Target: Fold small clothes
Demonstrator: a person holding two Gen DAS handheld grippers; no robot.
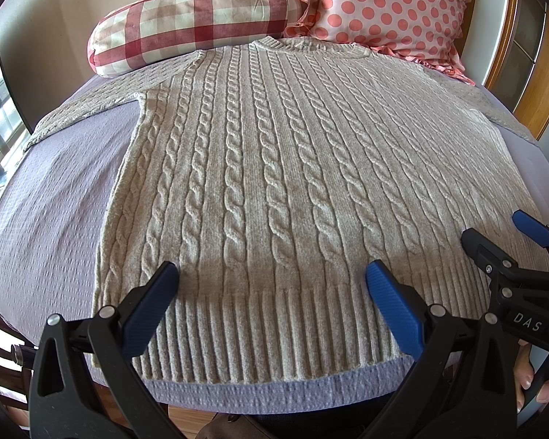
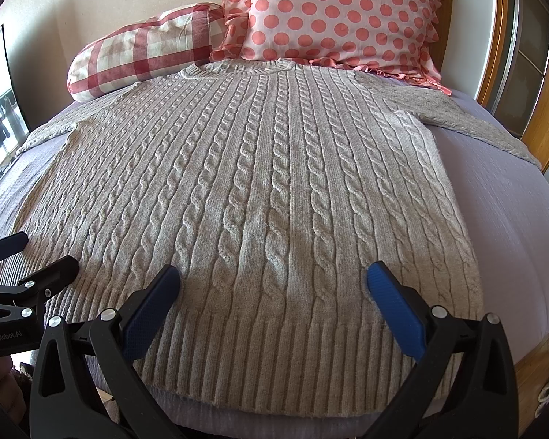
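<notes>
The sweater lies flat on the bed, long axis running from hem to collar, away from me. My left gripper and right gripper hover spread, empty, above the hem (contact probably absent).

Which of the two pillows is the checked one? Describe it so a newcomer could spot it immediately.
Start at the bed with the lilac cover, where a grey sweater lies flat. Past its collar, against the wall, two pillows lean side by side. The checked pillow is the left one: a roll in red and cream squares, while the dotted pillow is pink with frills.
</notes>
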